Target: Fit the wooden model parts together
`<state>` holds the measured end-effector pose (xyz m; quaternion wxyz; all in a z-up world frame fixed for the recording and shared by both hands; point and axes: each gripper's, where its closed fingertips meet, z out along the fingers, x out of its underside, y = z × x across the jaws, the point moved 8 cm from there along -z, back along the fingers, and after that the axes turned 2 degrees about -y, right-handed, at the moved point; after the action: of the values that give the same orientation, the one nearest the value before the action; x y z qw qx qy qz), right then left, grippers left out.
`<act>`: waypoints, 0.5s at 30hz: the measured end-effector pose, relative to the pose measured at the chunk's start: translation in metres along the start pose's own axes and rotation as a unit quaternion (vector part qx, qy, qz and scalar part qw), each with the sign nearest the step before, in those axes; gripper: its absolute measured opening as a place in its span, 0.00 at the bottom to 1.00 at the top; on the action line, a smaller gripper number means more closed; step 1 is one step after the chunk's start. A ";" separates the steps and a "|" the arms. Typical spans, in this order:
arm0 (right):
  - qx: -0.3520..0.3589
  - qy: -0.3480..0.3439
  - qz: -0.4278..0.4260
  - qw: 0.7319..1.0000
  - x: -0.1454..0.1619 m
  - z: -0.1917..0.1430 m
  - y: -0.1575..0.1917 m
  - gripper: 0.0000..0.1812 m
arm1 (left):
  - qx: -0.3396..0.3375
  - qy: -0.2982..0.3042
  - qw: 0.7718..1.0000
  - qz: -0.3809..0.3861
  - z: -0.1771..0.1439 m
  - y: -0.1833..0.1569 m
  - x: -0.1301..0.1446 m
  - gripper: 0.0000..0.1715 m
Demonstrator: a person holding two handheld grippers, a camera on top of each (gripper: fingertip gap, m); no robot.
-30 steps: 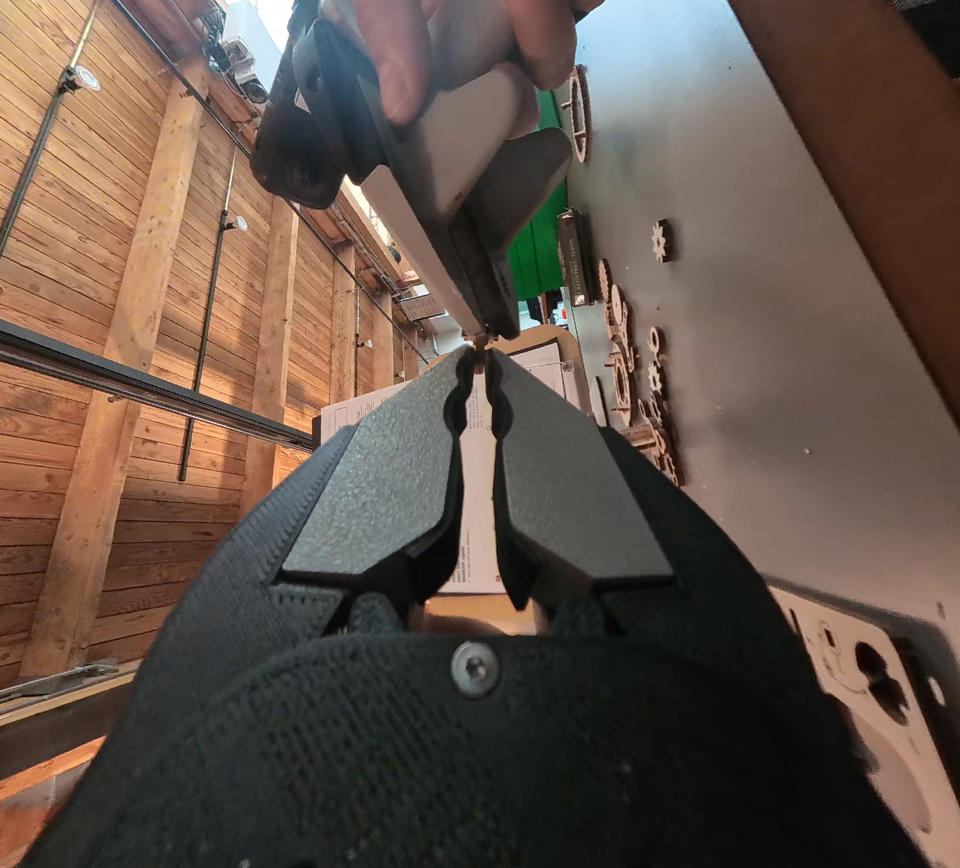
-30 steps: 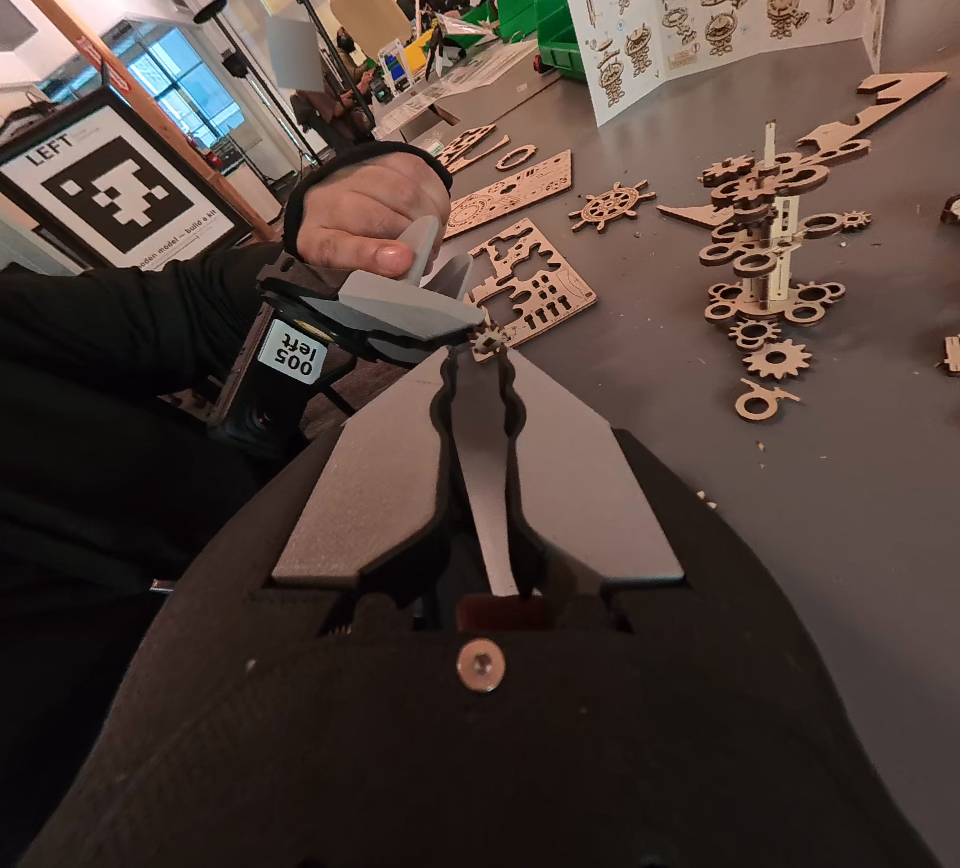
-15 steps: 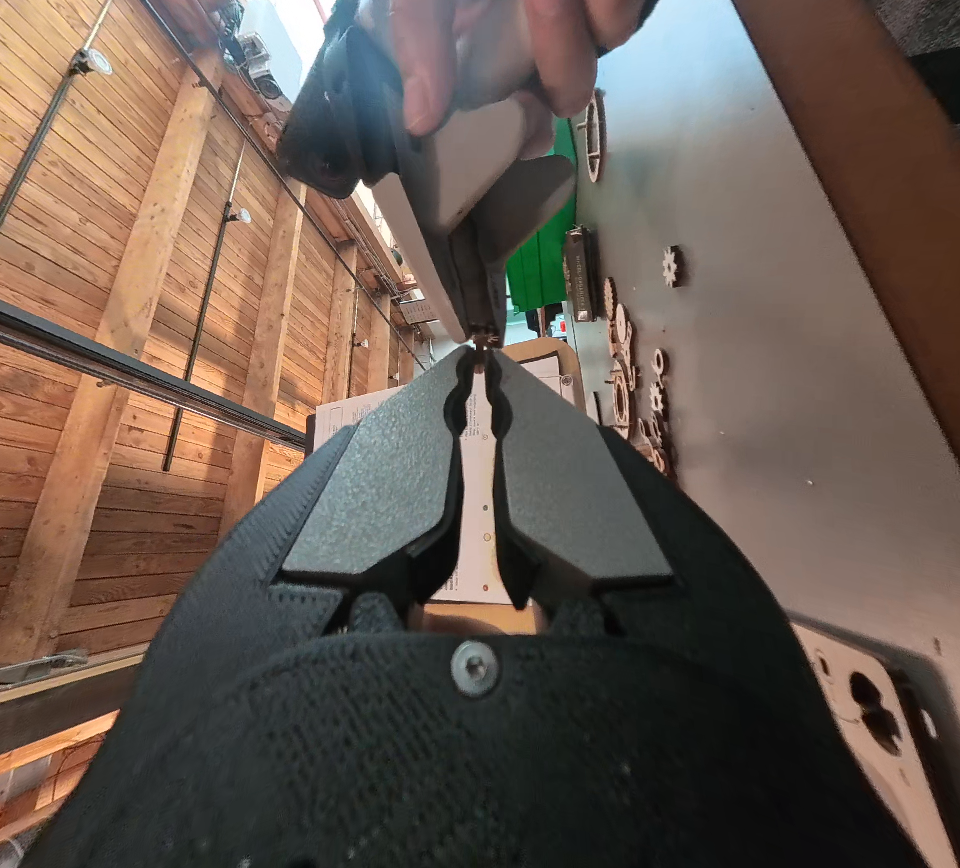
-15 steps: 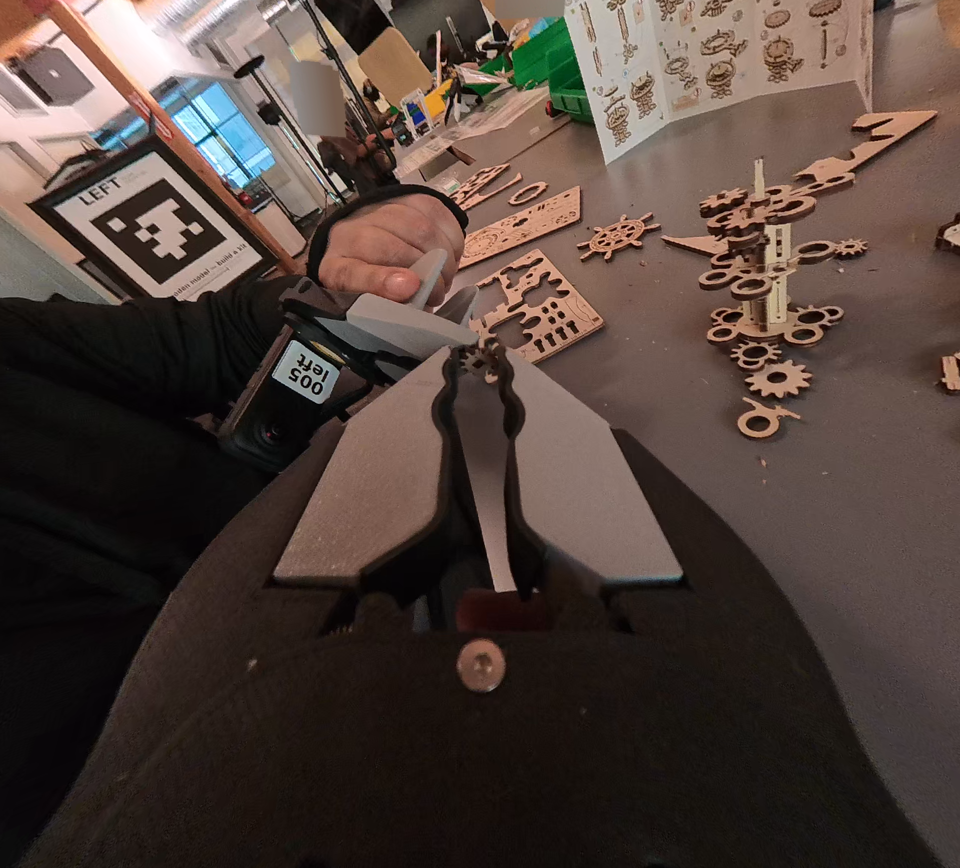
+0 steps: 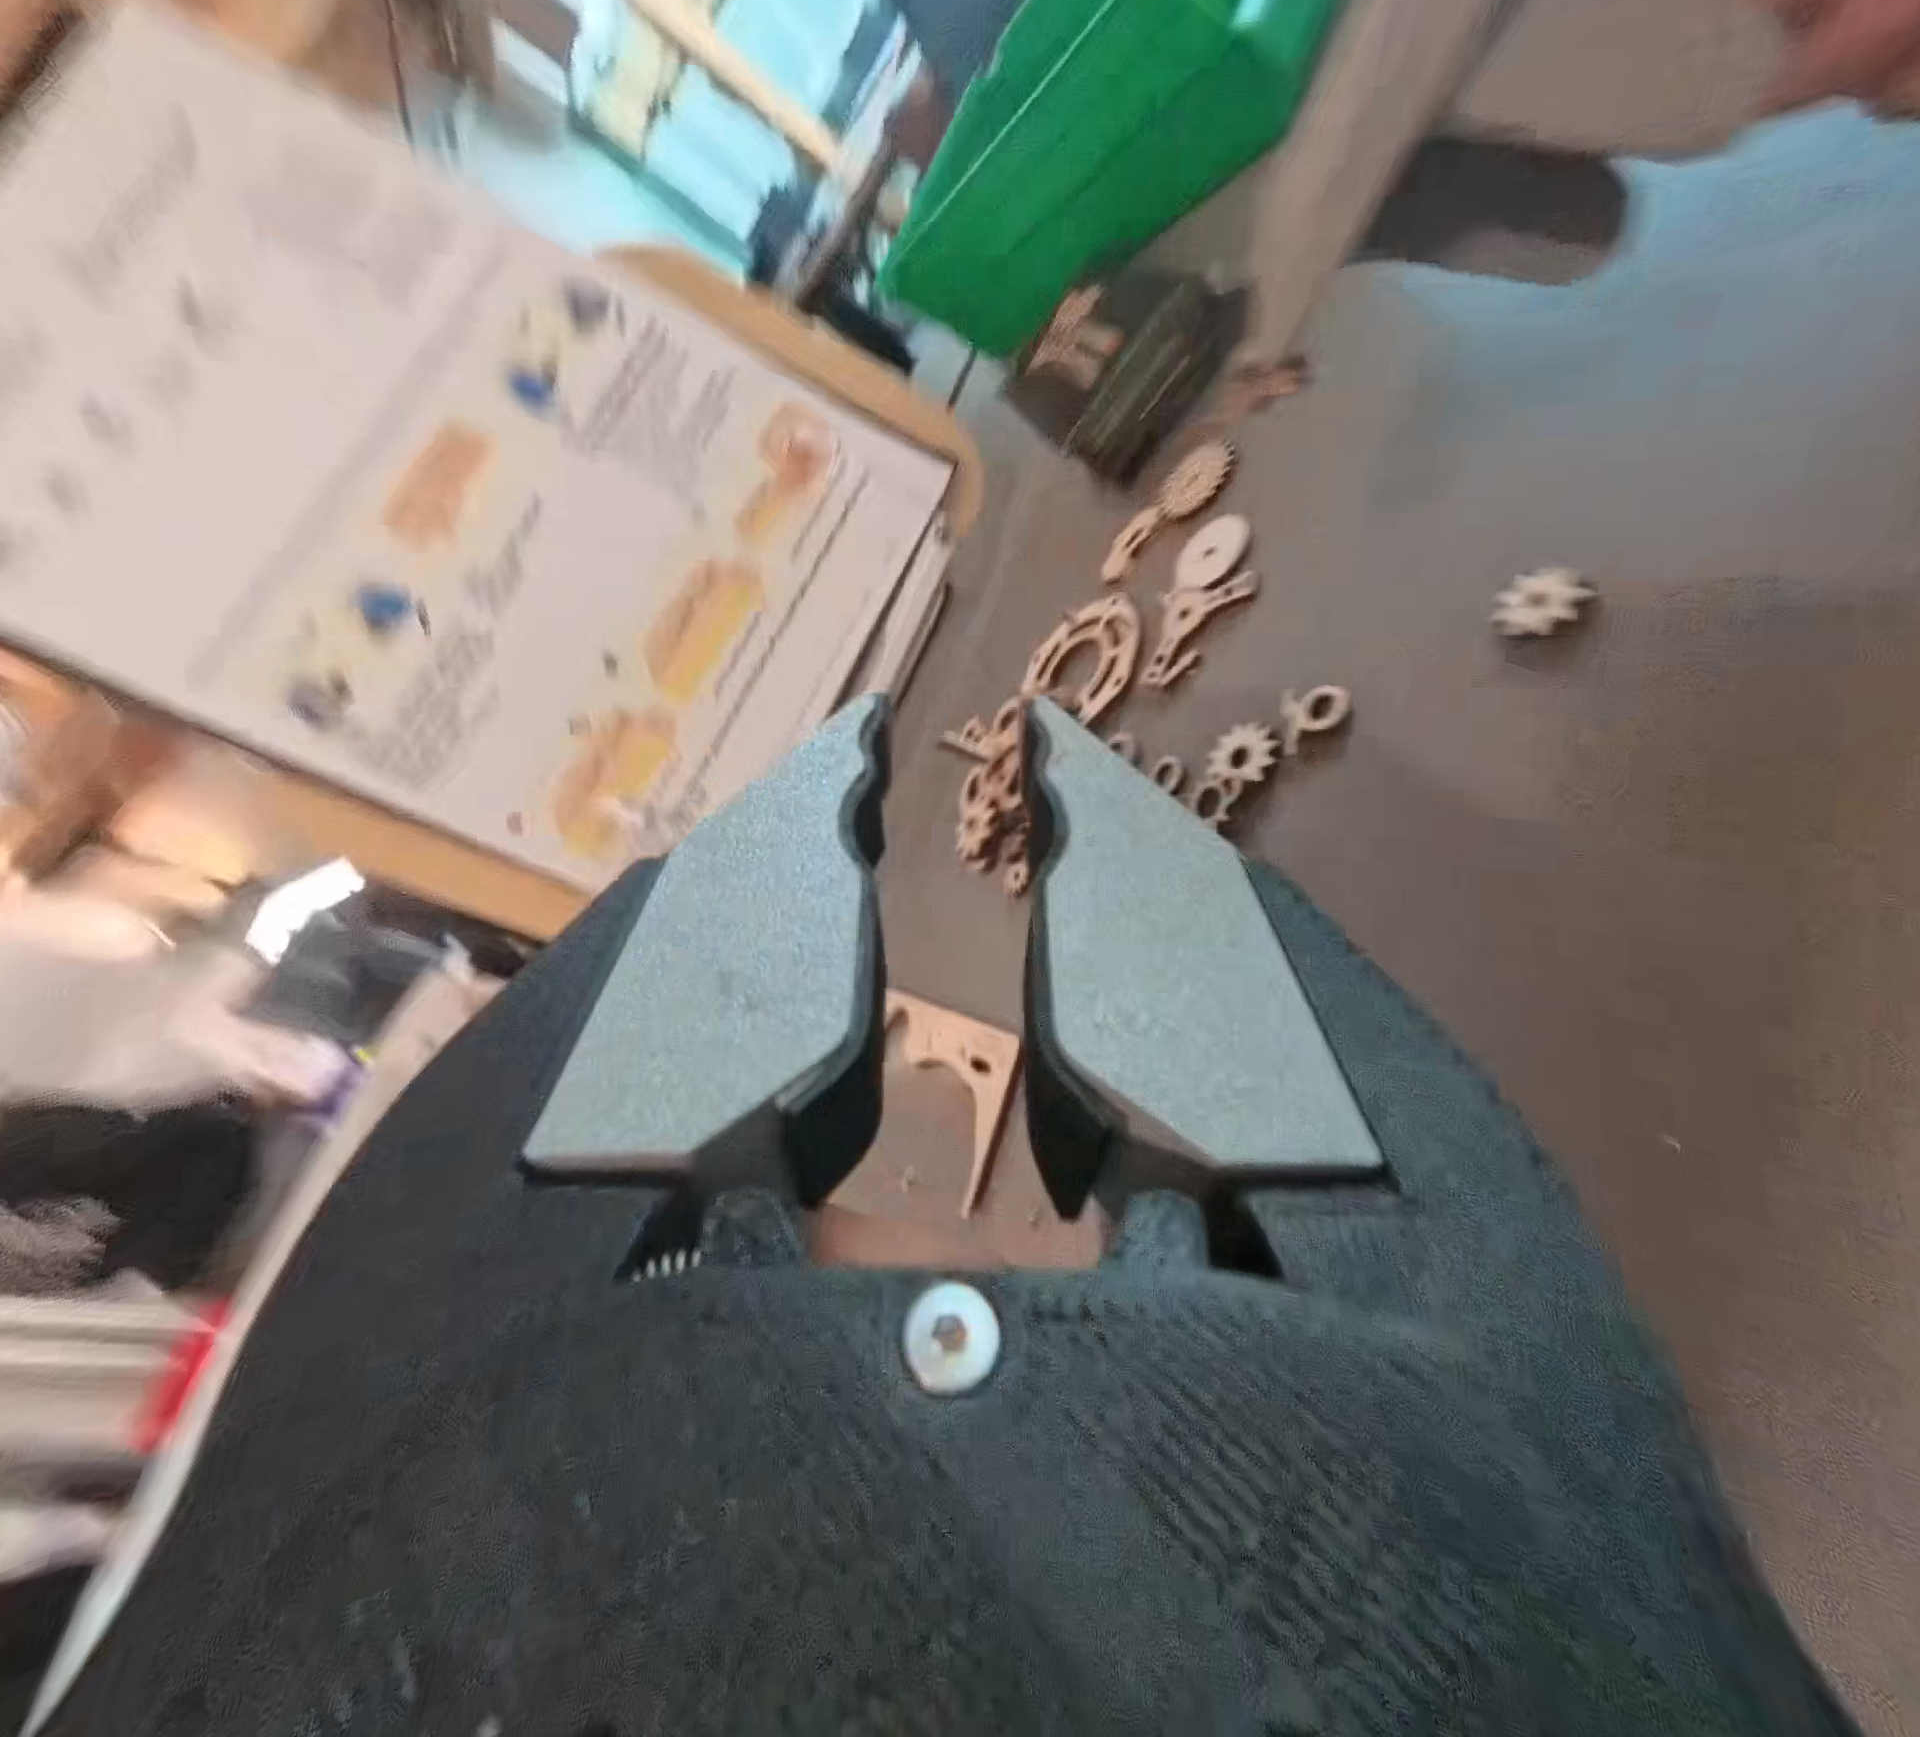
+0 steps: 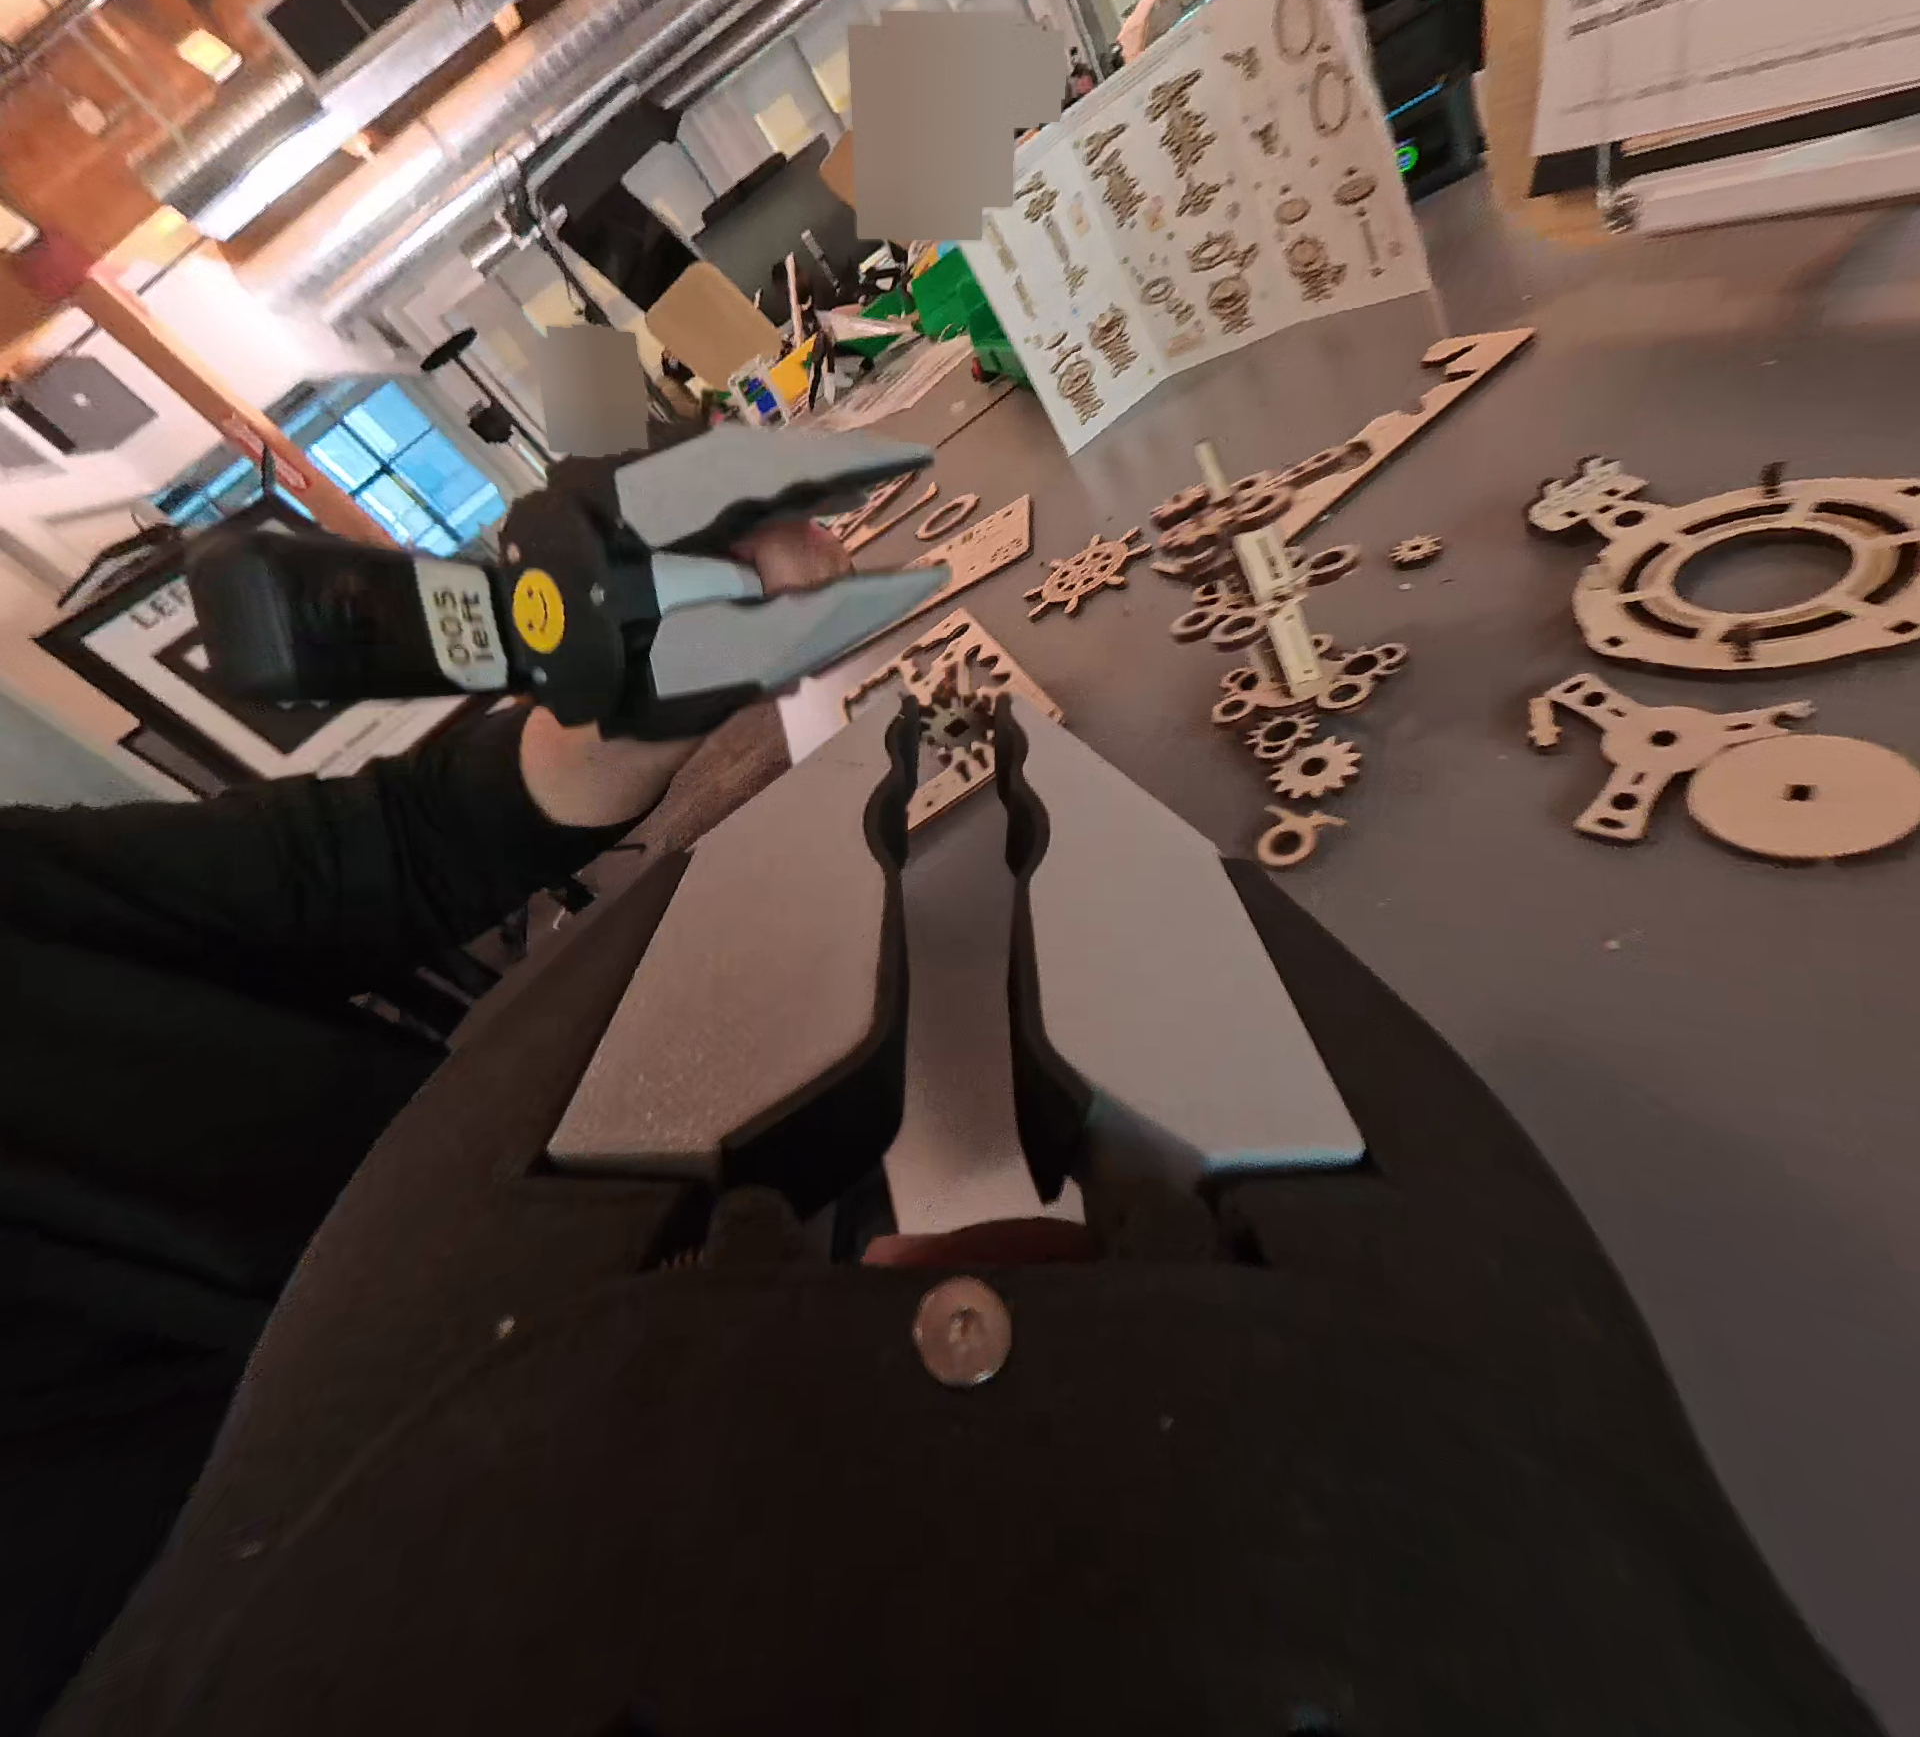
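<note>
My right gripper [image 6: 950, 723] is shut on a small wooden gear [image 6: 948, 731], pinched at the fingertips above the grey table [image 6: 1558, 1012]. My left gripper [image 5: 958, 731] is open and empty. In the right wrist view it hangs in the air [image 6: 930, 526], up and left of the gear, jaws apart. The upright wooden gear model [image 6: 1273, 607] stands on the table to the right of both grippers. In the blurred left wrist view it sits partly behind my right finger [image 5: 987, 814].
Near the model lie a loose gear [image 6: 1314, 765], a ring-ended piece [image 6: 1294, 840], a large ring part [image 6: 1745, 586], a wheel-and-arm part [image 6: 1714, 773], a ship's wheel [image 6: 1091, 570] and a punched-out sheet [image 6: 987, 544]. A folded instruction sheet [image 6: 1216, 170] stands behind. There is about 8 cm between the tips of the two grippers.
My left gripper has opened and pulled away from the gear, swinging to face the table. My right gripper keeps the gear and has turned a little to the right.
</note>
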<state>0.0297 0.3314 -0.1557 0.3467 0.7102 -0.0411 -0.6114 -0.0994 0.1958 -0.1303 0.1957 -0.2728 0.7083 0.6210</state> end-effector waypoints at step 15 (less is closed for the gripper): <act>-0.027 0.010 0.047 0.998 -0.042 0.044 -0.081 0.06 | 0.238 0.132 0.904 -0.328 0.075 0.035 0.043 0.07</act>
<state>-0.0494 0.3934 -0.1651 0.3950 0.7038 -0.0545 -0.5879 -0.1593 0.2665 -0.1407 0.3523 -0.5146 0.7249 0.2926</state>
